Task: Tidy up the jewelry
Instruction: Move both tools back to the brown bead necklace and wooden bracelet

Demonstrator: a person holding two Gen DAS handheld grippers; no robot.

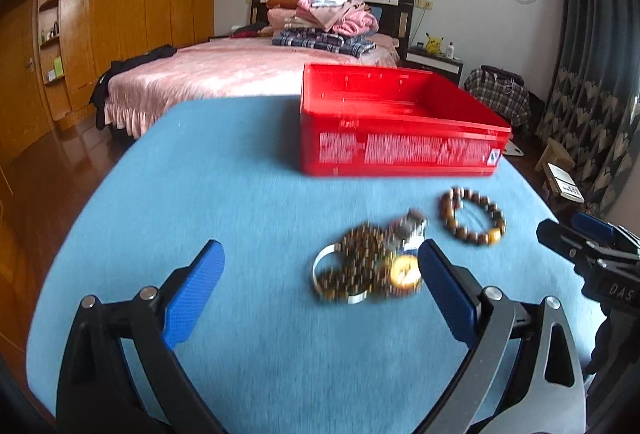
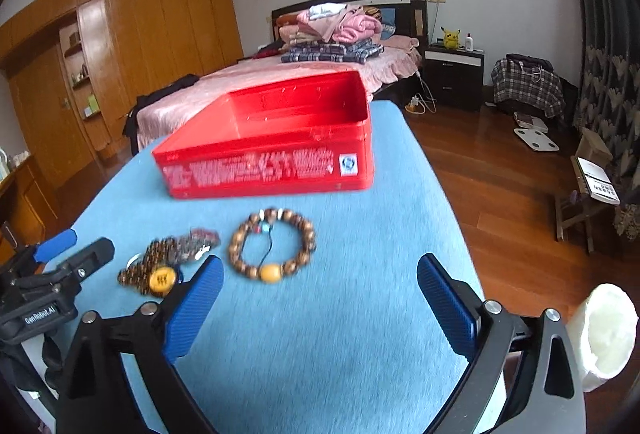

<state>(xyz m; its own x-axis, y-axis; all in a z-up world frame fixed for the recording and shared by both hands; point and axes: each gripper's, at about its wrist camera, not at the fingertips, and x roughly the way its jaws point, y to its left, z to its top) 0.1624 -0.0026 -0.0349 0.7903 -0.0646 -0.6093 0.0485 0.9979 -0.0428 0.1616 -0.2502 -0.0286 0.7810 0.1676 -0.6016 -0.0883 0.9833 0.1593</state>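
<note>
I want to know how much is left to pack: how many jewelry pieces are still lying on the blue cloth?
2 clearly: a wooden bead bracelet lying alone before the red box, and a tangled heap left of it. The heap is blurred and may hold several pieces.

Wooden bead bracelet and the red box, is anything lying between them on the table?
No. In both wrist views only bare blue tablecloth separates the bead bracelet from the red box.

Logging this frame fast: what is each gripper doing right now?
Left gripper: open, holding nothing, just short of the heap of beads.
Right gripper: open, holding nothing, near the wooden bead bracelet.
</note>
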